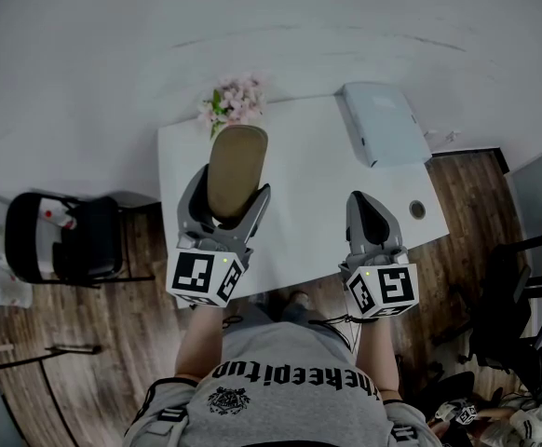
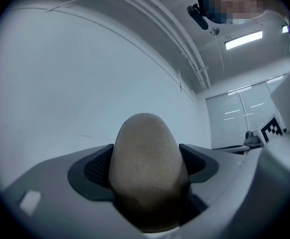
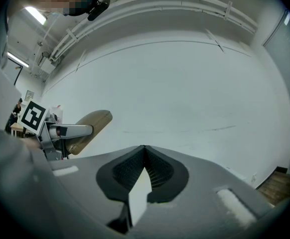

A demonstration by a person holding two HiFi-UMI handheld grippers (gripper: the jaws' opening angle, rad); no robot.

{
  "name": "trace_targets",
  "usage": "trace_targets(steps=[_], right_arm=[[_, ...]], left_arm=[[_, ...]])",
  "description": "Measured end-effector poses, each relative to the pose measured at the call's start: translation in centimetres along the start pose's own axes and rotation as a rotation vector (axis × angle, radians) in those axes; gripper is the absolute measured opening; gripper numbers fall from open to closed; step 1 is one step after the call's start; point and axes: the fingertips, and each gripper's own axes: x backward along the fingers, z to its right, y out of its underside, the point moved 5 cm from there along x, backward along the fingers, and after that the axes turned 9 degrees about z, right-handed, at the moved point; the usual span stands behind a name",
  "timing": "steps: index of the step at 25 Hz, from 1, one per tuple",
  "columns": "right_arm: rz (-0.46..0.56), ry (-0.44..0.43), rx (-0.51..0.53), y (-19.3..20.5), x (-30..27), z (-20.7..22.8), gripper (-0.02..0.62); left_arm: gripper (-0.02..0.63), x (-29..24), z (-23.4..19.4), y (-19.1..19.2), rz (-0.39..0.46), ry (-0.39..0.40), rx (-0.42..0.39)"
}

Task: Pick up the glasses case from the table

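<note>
A tan oval glasses case (image 1: 235, 169) is held off the white table (image 1: 299, 212), clamped between the jaws of my left gripper (image 1: 237, 186). In the left gripper view the case (image 2: 147, 173) fills the gap between both black pads and points at the white wall. My right gripper (image 1: 375, 214) hovers over the table's right part, its jaws pressed together with nothing in them (image 3: 144, 151). From the right gripper view the case (image 3: 89, 128) and left gripper show at the left, raised and level.
A pink flower bunch (image 1: 234, 102) sits at the table's far left corner. A white box (image 1: 383, 122) lies at the far right corner, a round cable hole (image 1: 417, 209) near the right edge. A black chair (image 1: 61, 240) stands left of the table.
</note>
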Motion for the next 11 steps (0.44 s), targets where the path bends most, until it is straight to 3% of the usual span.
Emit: trace_targets(steps=[11], right_arm=[[-0.007, 0.006, -0.003, 0.26, -1.02, 0.37, 0.003]], left_arm=[[0.425, -0.88, -0.63, 0.43, -0.001, -0.004, 0.002]])
